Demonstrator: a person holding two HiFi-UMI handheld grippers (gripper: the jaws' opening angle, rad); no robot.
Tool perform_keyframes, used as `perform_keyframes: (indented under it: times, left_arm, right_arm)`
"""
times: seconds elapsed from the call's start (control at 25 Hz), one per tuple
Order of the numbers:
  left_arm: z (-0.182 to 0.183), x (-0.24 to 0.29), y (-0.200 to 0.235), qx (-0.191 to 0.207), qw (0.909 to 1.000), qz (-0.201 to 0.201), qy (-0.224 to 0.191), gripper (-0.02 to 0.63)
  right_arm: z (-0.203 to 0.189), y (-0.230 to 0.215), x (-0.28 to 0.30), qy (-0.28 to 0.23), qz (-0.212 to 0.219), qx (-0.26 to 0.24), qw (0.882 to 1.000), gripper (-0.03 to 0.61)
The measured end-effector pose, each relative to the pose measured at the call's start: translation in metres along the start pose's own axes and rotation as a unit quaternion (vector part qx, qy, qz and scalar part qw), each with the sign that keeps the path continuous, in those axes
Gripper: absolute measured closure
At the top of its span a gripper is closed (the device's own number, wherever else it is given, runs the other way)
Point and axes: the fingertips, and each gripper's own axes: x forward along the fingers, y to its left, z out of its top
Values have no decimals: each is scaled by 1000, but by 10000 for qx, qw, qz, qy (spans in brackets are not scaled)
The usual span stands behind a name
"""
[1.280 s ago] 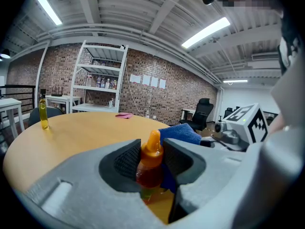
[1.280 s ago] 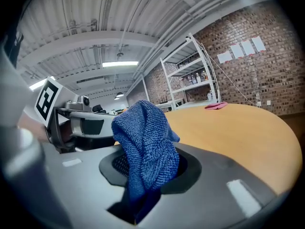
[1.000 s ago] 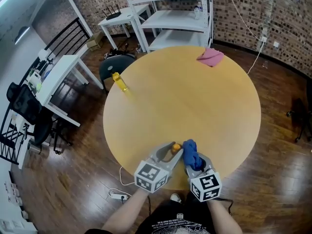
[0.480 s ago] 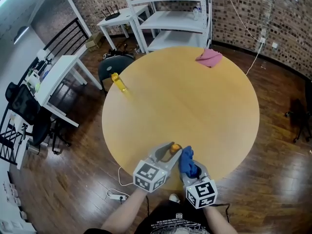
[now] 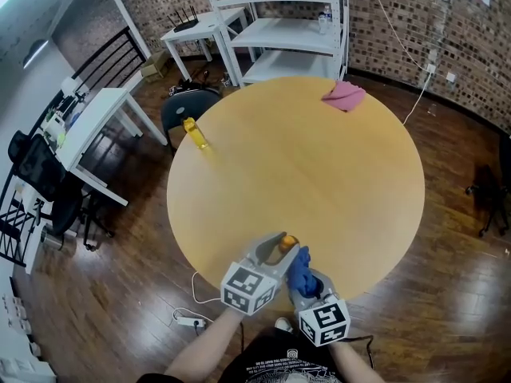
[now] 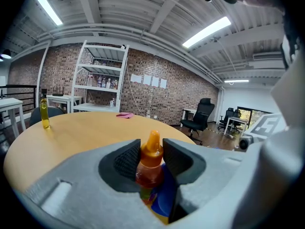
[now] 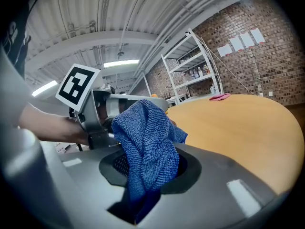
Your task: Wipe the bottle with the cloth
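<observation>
Bottle is clamped between the left gripper's part-open jaws. Blue cloth, at its five o'clock, is pinched by the right gripper.

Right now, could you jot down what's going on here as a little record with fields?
Left tool: shut on a small orange bottle
Right tool: shut on a blue cloth, beside the orange bottle
Surface: round wooden table
Also on table: pink cloth at far edge, yellow bottle at left edge
Contact: blue cloth close to the orange bottle; touching unclear
</observation>
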Motion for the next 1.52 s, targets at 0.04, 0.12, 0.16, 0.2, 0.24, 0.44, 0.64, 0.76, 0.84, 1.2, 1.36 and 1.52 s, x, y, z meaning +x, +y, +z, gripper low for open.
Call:
perform_keyframes:
  times: [0.04,0.12,0.16,0.2,0.24,0.44,0.64,0.76,0.84,1.2,1.36,1.52]
  left_arm:
    - [0,-1,0,-12,10000,20,-5,468]
    - [0,-2,1,-18,10000,34,-8,468]
    - [0,-1,1,-11,10000,38,-8,468]
    - [0,-1,1,1,10000,45,-8,468]
    - [0,-1,1,16,10000,57,-10,468]
    - [2,-1,1,32,9999,134,-29,468]
    - [1,-2,-1,113,9999,-34,-54,467]
    - [-4,-7,-1,70,9998,-191,-48,440]
    - [-7,-10,2,-3,9997,-231,-54,402]
    - [-39,-4,4,-104,9974,-659,282,337]
    - [-41,1,8,-65,9970,-697,336,336]
    - [-27,1,-1,63,9962,-838,211,337]
  right_arm:
    - [-1,2,0,4,8,-1,10000,469]
    - [-1,3,1,9,21,1,10000,469]
    - [0,3,1,11,22,5,10000,469]
    - [0,2,1,10,19,7,10000,469]
    - [0,1,0,8,14,7,10000,469]
    - [2,-1,-3,-16,-26,11,10000,469]
    - [3,-5,-4,-33,-59,50,10000,469]
    - [4,-8,-6,-67,-101,87,9999,469]
    - [5,-12,-8,-105,-163,128,9997,469]
    - [5,-51,-25,-233,-599,422,9970,469]
    - [5,-53,-24,-212,-660,447,9966,469]
    - [4,-51,-25,-188,-650,426,9968,469]
